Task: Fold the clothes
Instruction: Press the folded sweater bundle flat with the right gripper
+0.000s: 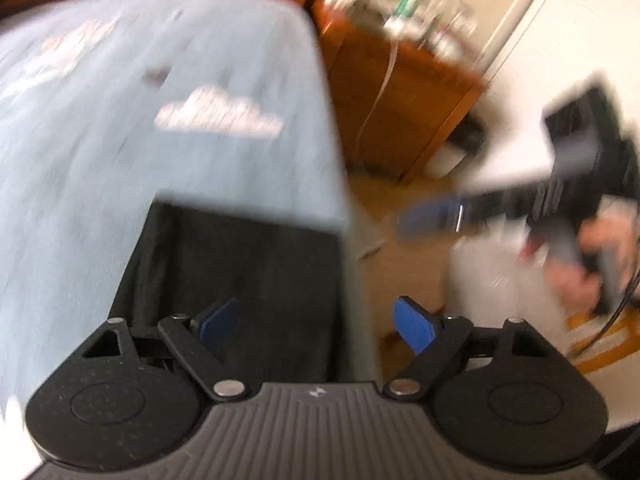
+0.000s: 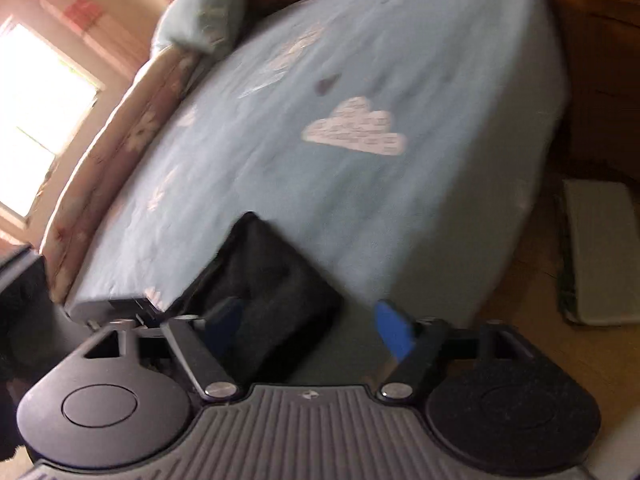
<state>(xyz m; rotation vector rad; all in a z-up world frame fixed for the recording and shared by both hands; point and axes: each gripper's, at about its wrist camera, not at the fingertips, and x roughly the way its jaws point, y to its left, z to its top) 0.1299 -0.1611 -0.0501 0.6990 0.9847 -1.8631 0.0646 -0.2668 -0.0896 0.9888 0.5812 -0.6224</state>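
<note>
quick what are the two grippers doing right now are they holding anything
Left gripper: open, holding nothing; the black garment lies below it.
Right gripper: open, nothing between its fingers.

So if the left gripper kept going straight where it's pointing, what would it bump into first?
Probably the black garment lying on the blue bed sheet. The left gripper is open with nothing between its fingers, and the dark cloth sits right ahead, though the picture is blurry.

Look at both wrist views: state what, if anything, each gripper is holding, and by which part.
Nothing is held. The left gripper and right gripper both stand open with nothing between their pads, above the black garment lying on the blue bedsheet.
</note>
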